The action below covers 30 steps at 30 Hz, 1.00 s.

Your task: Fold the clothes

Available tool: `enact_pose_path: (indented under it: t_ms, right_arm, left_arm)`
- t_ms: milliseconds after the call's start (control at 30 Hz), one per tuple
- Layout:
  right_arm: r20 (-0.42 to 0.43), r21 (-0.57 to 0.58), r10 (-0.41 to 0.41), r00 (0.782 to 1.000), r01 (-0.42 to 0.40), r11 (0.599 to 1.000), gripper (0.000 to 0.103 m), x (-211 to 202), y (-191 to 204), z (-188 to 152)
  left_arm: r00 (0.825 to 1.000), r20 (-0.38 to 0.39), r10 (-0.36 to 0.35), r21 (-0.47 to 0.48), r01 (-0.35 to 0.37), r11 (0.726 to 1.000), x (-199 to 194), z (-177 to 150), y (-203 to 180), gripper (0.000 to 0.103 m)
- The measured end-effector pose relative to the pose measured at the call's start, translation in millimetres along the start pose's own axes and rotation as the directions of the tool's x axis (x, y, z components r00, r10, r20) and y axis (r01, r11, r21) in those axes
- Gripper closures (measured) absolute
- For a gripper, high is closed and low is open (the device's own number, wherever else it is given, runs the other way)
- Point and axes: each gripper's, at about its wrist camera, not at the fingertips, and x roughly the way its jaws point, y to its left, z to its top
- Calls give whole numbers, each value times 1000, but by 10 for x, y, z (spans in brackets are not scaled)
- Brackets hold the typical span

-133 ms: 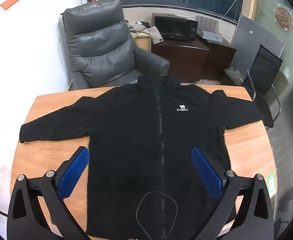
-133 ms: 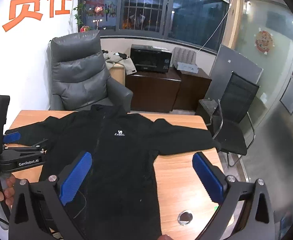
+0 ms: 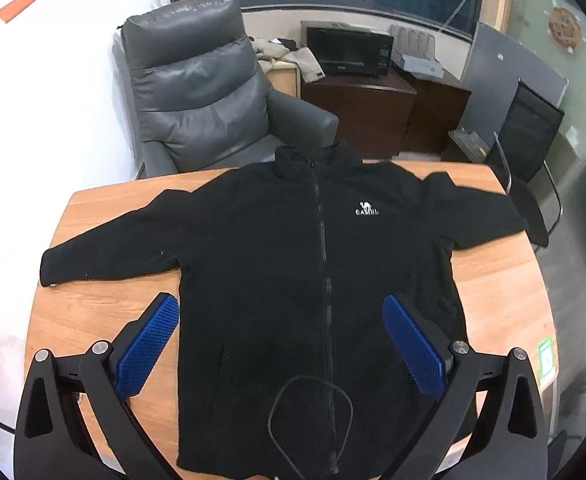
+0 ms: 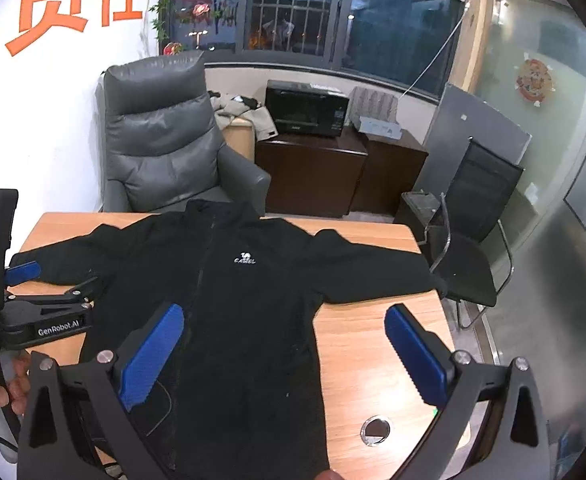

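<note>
A black zip fleece jacket [image 3: 293, 264] with a white camel logo lies flat and face up on the wooden table [image 3: 93, 308], both sleeves spread out. It also shows in the right wrist view [image 4: 245, 304]. My left gripper [image 3: 281, 320] is open above the jacket's lower front, holding nothing. My right gripper [image 4: 285, 328] is open above the jacket's right side and bare table [image 4: 365, 352], holding nothing. The left gripper [image 4: 37, 280] also shows at the left edge of the right wrist view, near the left sleeve.
A thin black cable loop [image 3: 309, 412] lies on the jacket's hem. A grey armchair [image 3: 201, 96] stands behind the table, a black office chair [image 4: 473, 240] at its right end. A round cable hole [image 4: 375, 430] sits in the tabletop near the front right.
</note>
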Motion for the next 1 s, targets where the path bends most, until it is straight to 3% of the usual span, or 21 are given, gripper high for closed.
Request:
enact_pose_path:
  t_ms: [200, 333, 1000]
  right_arm:
    - [3, -19, -58, 998, 58, 998, 0, -46, 161, -89]
    - [-61, -6, -42, 997, 42, 999, 0, 112, 175, -74]
    - [-46, -20, -12, 999, 11, 1000, 0, 50, 160, 50]
  left_arm:
    - [1000, -1, -4, 1, 4, 1000, -2, -37, 44, 0]
    - [1000, -20, 17, 3, -17, 1000, 44, -36, 22, 0]
    - [1000, -10, 28, 13, -28, 1000, -70, -37, -95, 0]
